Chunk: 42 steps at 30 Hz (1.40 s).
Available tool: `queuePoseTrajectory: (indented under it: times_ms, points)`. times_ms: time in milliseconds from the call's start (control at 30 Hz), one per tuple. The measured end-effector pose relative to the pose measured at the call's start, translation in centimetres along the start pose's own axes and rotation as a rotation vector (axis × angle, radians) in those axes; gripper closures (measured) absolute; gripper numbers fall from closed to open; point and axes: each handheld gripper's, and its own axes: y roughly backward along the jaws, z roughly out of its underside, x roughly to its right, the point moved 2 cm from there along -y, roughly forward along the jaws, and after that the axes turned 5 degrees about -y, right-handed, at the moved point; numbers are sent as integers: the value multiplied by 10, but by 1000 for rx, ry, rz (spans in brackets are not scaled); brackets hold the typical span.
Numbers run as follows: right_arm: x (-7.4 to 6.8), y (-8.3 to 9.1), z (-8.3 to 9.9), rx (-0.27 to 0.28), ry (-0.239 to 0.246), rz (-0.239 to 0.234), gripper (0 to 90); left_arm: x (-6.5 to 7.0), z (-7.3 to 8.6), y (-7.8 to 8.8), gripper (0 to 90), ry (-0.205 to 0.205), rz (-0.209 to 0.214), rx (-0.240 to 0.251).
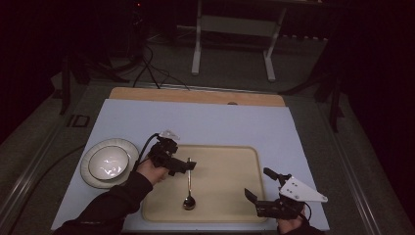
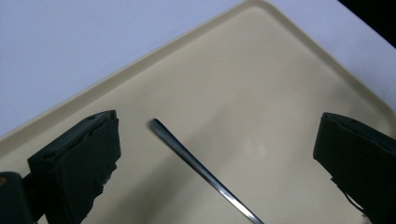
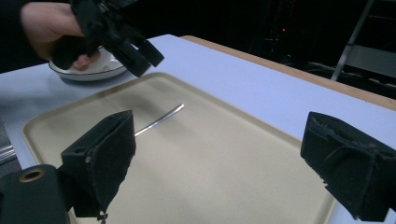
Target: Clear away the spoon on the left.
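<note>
A metal spoon [image 1: 189, 185] lies flat in the beige tray [image 1: 225, 196], bowl end toward me and handle [image 2: 201, 170] pointing away. My left gripper [image 1: 185, 166] hovers just left of the handle's far end, open, with nothing between its jaws [image 2: 219, 137]. From the right gripper view, the left gripper [image 3: 140, 49] hangs above the tray's far corner, apart from the spoon [image 3: 161, 119]. My right gripper [image 1: 258, 185] is over the tray's near right corner, open and empty [image 3: 219, 140].
A white bowl [image 1: 107, 162] sits on a ribbed plate [image 1: 88, 174] left of the tray, on a pale blue mat [image 1: 220, 122]. A wooden board edge [image 1: 195, 95] runs along the far side. Cables and a frame stand beyond on the floor.
</note>
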Motion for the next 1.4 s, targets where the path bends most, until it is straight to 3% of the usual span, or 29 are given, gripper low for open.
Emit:
queuePoseTrajectory:
  times_ms: [267, 733, 1000, 1400]
  points:
    - [0, 0, 0, 0, 0, -2, 105, 17, 6, 27, 17, -42, 35, 68]
    - [-1, -1, 0, -4, -1, -7, 104, 30, 33, 54, 17, -104, 35, 87]
    - [0, -2, 1, -14, -3, -11, 104, 37, 50, 59, 17, -147, 63, 92]
    - [0, -3, 2, -23, -4, -8, 104, 40, 77, 52, 17, -141, 55, 101]
